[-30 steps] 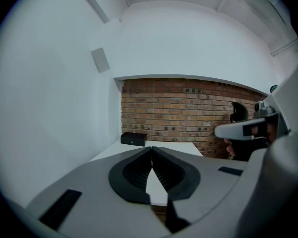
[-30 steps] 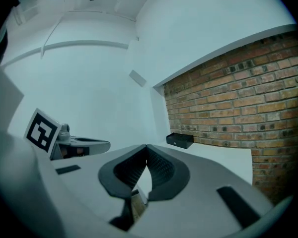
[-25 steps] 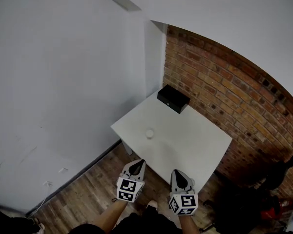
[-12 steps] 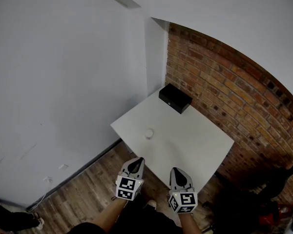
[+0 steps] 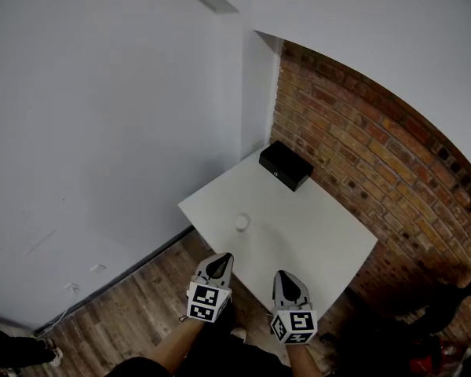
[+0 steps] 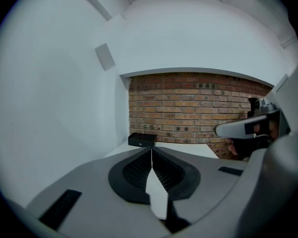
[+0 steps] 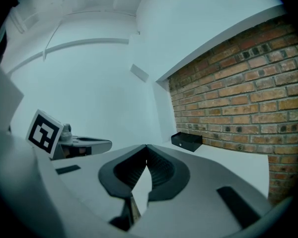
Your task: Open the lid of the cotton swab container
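I see left gripper [image 5: 220,259] and right gripper [image 5: 284,276] at lower centre, jaws pressed together, holding nothing. Cotton swab container [image 5: 242,222] sits mid-frame on white table [image 5: 322,234], untouched.

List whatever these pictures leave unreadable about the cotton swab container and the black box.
- Cotton swab container: head view, too small to tell whether its lid is on.
- Same container: gripper views, out of sight; the left gripper and right gripper cover the near table.
- Black box: every view, too small and far to identify.
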### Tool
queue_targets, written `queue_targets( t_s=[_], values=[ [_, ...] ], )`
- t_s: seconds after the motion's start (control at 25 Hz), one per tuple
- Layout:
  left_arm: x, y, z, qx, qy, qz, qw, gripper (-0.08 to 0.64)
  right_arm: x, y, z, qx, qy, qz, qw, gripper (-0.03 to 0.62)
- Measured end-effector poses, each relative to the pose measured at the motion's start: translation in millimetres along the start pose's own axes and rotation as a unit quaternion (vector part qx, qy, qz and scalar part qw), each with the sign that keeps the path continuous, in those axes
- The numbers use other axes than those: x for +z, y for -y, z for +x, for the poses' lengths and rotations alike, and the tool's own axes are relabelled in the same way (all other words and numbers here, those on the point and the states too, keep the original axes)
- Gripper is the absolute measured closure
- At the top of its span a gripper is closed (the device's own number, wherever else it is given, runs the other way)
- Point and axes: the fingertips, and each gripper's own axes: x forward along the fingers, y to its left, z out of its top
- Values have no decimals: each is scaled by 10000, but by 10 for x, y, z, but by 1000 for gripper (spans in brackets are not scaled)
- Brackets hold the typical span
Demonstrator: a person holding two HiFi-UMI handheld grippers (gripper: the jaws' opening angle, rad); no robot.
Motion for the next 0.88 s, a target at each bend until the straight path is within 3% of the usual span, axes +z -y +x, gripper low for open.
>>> queue_targets(
  t_s=[0.36,0.88],
  values=[
    [-80,-416,417,-15,-70,-144,9999,546,42,-27,619,73,-173,-68,9998,572],
    [-216,-886,1110,-457,-374,-150,9981,545,120,56,1486,-114,-418,-65,9990,572]
  ],
)
